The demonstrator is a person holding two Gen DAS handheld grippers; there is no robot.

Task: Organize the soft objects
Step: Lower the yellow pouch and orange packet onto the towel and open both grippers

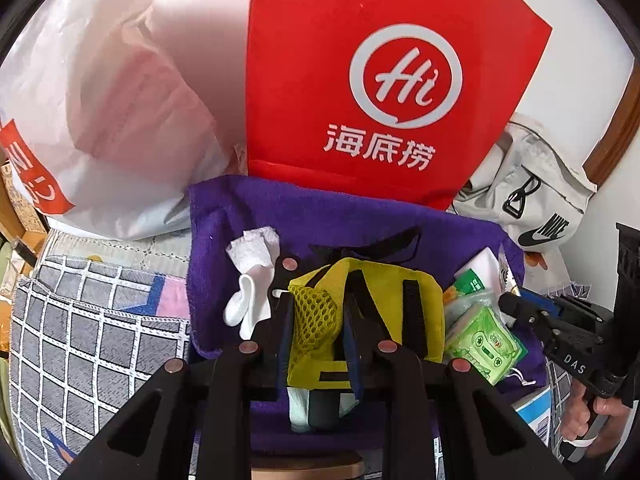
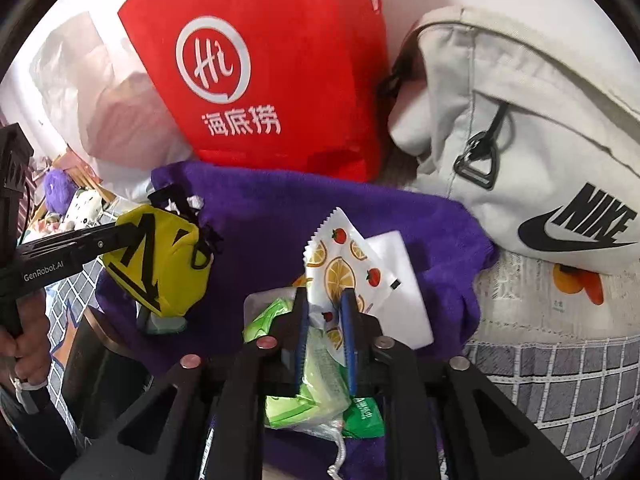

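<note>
A purple towel (image 1: 320, 216) lies spread over a checked cover. My left gripper (image 1: 316, 300) is shut on a yellow pouch (image 1: 384, 292) with black straps and mesh, holding it above the towel; it also shows in the right wrist view (image 2: 168, 264). A white sock (image 1: 252, 300) lies just left of it. My right gripper (image 2: 325, 296) is shut on a white packet printed with oranges and strawberries (image 2: 340, 264), above green tissue packs (image 2: 304, 384). The right gripper's body (image 1: 560, 328) shows at the right of the left wrist view.
A red bag with a white "Hi" logo (image 1: 384, 80) stands behind the towel, a white plastic bag (image 1: 100, 120) to its left. A white Nike bag (image 2: 520, 140) lies at the right. The grey checked cover (image 1: 80, 340) spreads around.
</note>
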